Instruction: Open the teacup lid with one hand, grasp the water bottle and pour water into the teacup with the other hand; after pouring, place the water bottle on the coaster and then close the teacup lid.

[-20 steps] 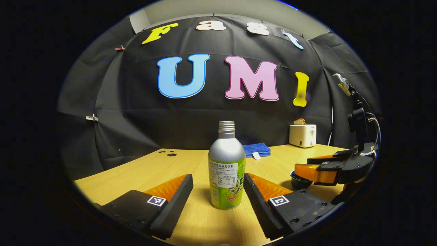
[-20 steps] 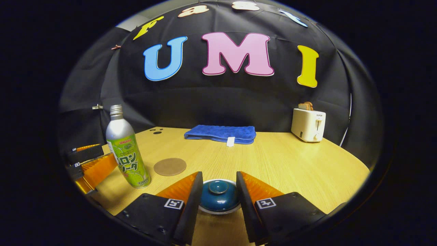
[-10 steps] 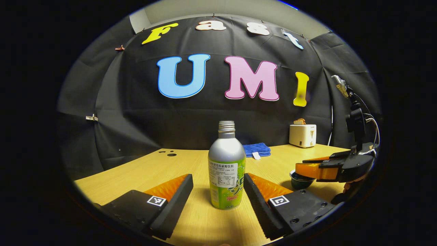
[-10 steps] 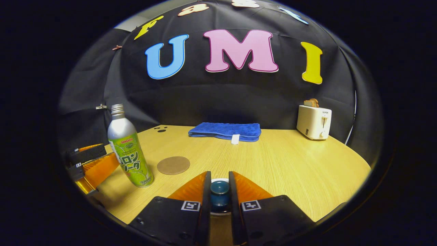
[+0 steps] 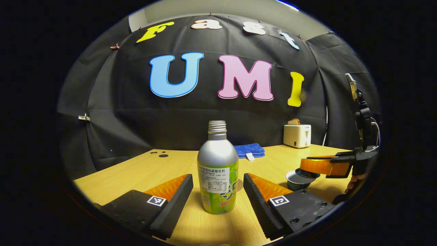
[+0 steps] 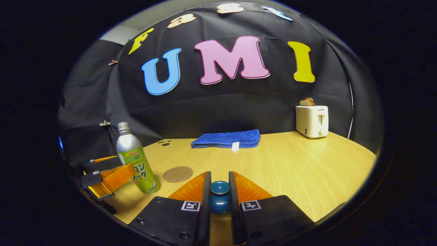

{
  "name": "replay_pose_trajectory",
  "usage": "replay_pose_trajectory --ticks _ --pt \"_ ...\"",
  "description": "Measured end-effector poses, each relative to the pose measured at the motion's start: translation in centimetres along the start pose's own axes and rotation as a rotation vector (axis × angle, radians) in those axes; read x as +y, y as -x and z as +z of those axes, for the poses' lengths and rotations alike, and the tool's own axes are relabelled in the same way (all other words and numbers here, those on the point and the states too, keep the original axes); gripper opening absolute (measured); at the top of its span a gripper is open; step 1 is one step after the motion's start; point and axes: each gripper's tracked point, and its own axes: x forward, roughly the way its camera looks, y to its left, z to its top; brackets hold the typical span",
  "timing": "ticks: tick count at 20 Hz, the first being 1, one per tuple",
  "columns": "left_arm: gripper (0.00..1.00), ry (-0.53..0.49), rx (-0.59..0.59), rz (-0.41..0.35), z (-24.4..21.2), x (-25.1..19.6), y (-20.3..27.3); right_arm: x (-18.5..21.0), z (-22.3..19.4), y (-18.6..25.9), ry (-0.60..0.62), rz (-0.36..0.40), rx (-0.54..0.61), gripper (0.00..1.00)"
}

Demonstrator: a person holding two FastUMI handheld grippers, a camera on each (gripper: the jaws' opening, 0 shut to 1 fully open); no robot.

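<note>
- My right gripper [image 6: 219, 196] is clamped on the knob of the teacup lid [image 6: 219, 200], both fingers pressing its sides. In the left gripper view the lid looks lifted just clear of the teacup [image 5: 296, 179], which sits on the table [image 6: 300, 171] at the right, below that gripper.
- My left gripper [image 5: 218, 191] stands apart, one finger on each side of the water bottle [image 5: 218, 171], and neither touches it. The bottle is upright, its neck uncapped.
- The coaster [image 6: 177, 174] lies flat just right of the bottle and left of the cup, with nothing on it.
- Risk: the knob is small and rounded, so I judge the lid could twist or slip out if I tilt it, and drop back onto the cup.
- Risk: if I close the left fingers off-centre, one may strike the bottle first and tip it, and an open neck would spill.
- Risk: the lid hangs close over the cup, so the pour could hit it unless I carry it aside.
- Count: one bottle, one cup, one lid, one coaster, two grippers.
- Also there: one blue towel [image 6: 226, 139] folded at the far edge, and one toaster [image 6: 311, 121] far right with bread in it.
</note>
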Motion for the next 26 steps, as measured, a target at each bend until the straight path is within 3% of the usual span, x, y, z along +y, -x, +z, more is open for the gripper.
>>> replay_pose_trajectory --ticks 7,15,18,21,23,26 --pt "0.95 -0.004 -0.004 -0.03 0.1 -0.8 -3.5 -7.5 2.4 2.8 0.093 -0.153 -0.088 0.29" --pt "0.95 -0.005 -0.006 -0.013 0.2 -0.6 -5.6 -8.8 2.6 3.4 0.108 -0.174 -0.131 0.28" --pt "0.84 -0.004 -0.004 -0.025 0.2 -1.0 -5.8 -8.3 2.5 3.2 0.121 -0.167 -0.132 0.28" --pt "0.83 -0.01 0.001 -0.032 0.0 -1.1 -5.8 -8.4 2.5 3.3 0.122 -0.165 -0.133 0.28" --pt "0.81 -0.059 0.002 -0.026 0.2 -1.6 -5.7 -8.6 2.6 3.3 0.122 -0.163 -0.132 0.28" --pt "0.8 -0.27 -0.005 -0.036 1.1 -2.7 -5.8 -10.2 2.7 3.2 0.12 -0.19 -0.136 0.28"
